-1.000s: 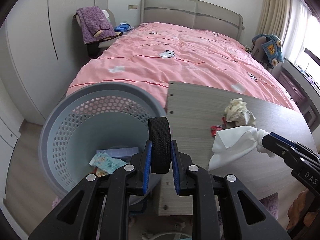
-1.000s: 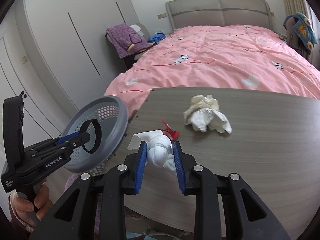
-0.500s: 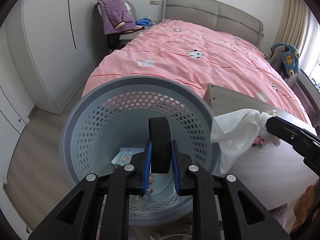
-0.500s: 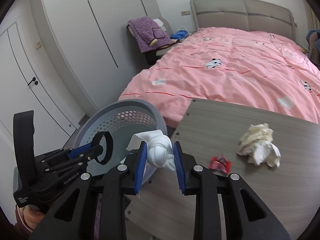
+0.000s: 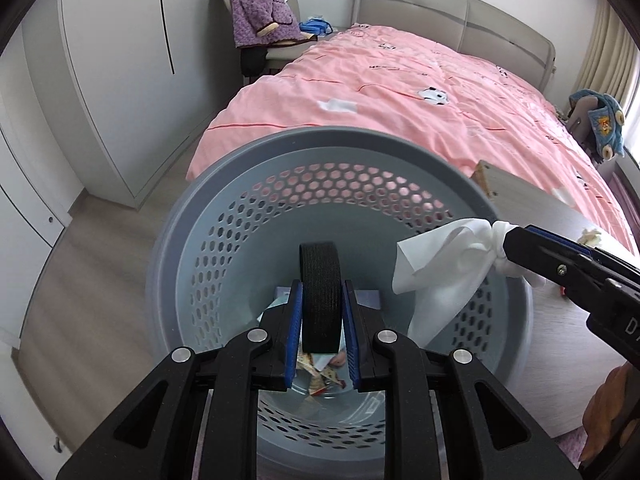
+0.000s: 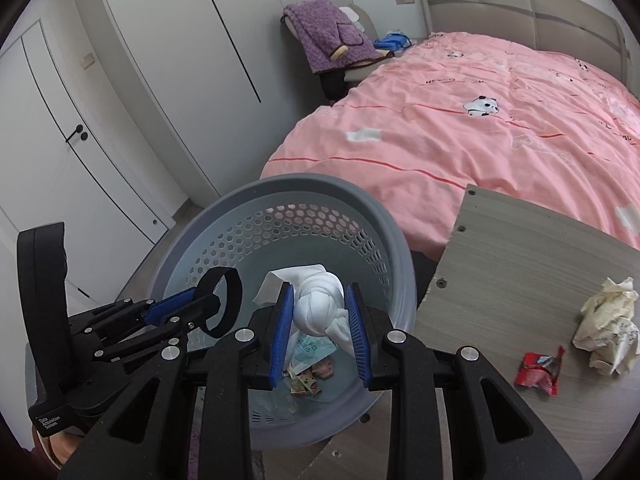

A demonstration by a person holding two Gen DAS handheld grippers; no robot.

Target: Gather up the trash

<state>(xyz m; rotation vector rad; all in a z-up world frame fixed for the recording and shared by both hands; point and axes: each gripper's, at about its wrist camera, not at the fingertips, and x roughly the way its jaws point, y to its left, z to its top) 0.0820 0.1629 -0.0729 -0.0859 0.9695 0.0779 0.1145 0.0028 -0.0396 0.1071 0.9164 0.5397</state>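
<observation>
Your right gripper (image 6: 319, 334) is clamped on a knotted white tissue (image 6: 318, 308), and your left gripper (image 5: 321, 330) is clamped on a black elastic band (image 5: 320, 296). Both items hang over the open mouth of the grey perforated basket (image 5: 256, 216), with earlier scraps on its floor directly beyond the fingertips.

Risks noted:
- The loose tail of the tissue fans out ahead of your right fingers towards the basket's table-side rim. Release too close to that rim and the tail may drape over it or slide outside.
- The tissue is light and knotted between the pads; it may cling to one pad when you let go.
- The band stands upright between your left fingers; it may spring or roll on release, though the basket's depth should contain it.
- The two grippers sit close together over the basket; crossing paths could knock them together.

Outstanding: a crumpled cream paper (image 6: 608, 326) and a red wrapper (image 6: 540, 368) remain on the table (image 6: 520, 248), well to the right of your right fingers.

Writing: the left gripper's body reads "Data Acquisition System". Packet print in the basket is illegible.
</observation>
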